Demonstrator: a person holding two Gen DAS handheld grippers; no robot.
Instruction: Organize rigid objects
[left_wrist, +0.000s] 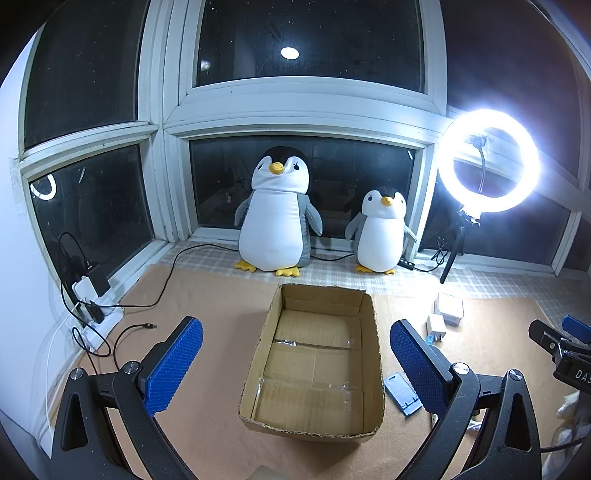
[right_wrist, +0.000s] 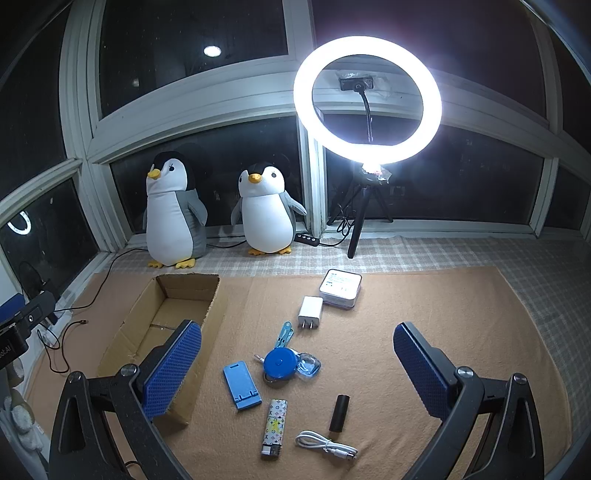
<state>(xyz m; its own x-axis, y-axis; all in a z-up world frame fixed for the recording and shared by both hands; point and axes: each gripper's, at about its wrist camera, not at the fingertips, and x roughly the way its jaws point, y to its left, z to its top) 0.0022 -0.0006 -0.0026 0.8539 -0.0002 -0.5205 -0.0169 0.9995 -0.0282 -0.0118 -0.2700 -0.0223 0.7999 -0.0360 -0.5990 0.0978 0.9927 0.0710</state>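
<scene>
An open, empty cardboard box (right_wrist: 162, 332) lies at 9 o'clock of the scattered items. From the blue tape measure (right_wrist: 279, 364): white charger (right_wrist: 310, 310) at 12, white case (right_wrist: 341, 290) at 1, blue phone stand (right_wrist: 242, 386) at 8, patterned lighter (right_wrist: 273, 428) at 6, black cylinder (right_wrist: 340, 412) and white cable (right_wrist: 325, 445) at 5.

Window ledge — plush and light

Two plush penguins (left_wrist: 275, 214) (left_wrist: 380, 230) stand before dark window panes (left_wrist: 306, 37); a lit ring light (right_wrist: 367, 99) on its tripod glows beside them.
</scene>
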